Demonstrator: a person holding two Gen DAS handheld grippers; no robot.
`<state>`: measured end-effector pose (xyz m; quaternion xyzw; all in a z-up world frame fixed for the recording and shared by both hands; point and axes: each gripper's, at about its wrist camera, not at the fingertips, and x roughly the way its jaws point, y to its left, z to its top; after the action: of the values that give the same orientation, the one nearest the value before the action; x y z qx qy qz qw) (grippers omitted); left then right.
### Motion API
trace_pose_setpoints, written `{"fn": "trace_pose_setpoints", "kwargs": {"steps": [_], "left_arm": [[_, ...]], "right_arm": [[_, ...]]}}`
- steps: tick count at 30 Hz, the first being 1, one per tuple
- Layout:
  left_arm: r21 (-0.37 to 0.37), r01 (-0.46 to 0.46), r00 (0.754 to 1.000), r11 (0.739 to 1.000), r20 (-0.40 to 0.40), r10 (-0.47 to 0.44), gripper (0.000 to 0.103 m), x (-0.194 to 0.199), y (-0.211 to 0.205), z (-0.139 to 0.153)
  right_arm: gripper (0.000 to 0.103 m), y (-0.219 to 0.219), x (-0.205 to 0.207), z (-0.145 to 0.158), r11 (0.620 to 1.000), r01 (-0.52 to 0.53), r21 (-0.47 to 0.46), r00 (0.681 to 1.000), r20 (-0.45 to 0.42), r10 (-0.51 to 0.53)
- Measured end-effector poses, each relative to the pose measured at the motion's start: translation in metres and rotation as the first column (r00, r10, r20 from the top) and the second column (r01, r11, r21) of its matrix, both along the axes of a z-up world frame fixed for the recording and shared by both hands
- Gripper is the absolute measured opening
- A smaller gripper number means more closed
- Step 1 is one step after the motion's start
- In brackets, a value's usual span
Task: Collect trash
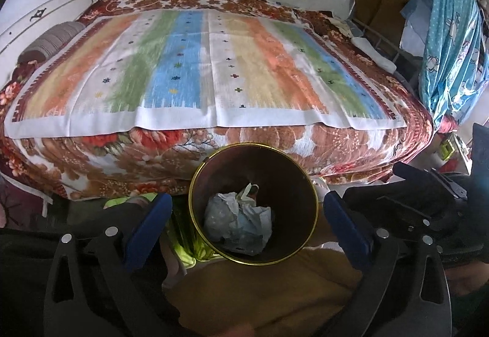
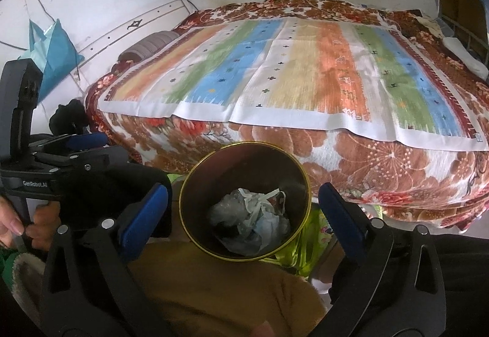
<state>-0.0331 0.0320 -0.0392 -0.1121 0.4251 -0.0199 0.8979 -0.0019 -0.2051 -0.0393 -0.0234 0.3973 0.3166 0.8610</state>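
A dark round bin with a gold rim [image 1: 195, 214] stands on the floor by the bed and holds crumpled pale plastic and paper trash [image 1: 238, 224]. My left gripper [image 1: 247, 205] is open and empty, its blue pads on either side of the bin's mouth, above it. In the right wrist view the same bin [image 2: 183, 205] and trash [image 2: 250, 224] sit between the blue pads of my right gripper [image 2: 244, 202], which is also open and empty. The left gripper's body [image 2: 61, 159] shows at the left of that view.
A bed [image 1: 214, 153] with a floral blanket and a striped cloth [image 1: 201, 68] fills the space behind the bin. A brown garment [image 1: 259, 291] lies below the grippers. A blue curtain [image 1: 449, 40] hangs at the right. A grey pillow [image 1: 52, 40] lies at the bed's left.
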Motion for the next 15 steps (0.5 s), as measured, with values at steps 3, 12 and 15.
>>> {"fn": "trace_pose_setpoints", "kwargs": {"steps": [3, 12, 15], "left_arm": [[0.005, 0.001, 1.0, 1.0, 0.002, -0.001, 0.097, 0.0001, -0.0014, 0.0001], [-0.003, -0.007, 1.0, 1.0, -0.021, 0.007, 0.097, 0.0024, -0.001, -0.0042], [-0.004, -0.008, 1.0, 1.0, -0.022, 0.008, 0.097, 0.0024, -0.0009, -0.0043]], "right_arm": [[0.094, 0.001, -0.0001, -0.001, 1.0, 0.0, 0.002, 1.0, -0.004, 0.0], [0.094, 0.0009, 0.001, -0.0021, 1.0, -0.017, 0.002, 1.0, -0.013, 0.017], [0.094, 0.0017, 0.0011, -0.0025, 1.0, -0.018, 0.002, 1.0, -0.016, 0.019]]}}
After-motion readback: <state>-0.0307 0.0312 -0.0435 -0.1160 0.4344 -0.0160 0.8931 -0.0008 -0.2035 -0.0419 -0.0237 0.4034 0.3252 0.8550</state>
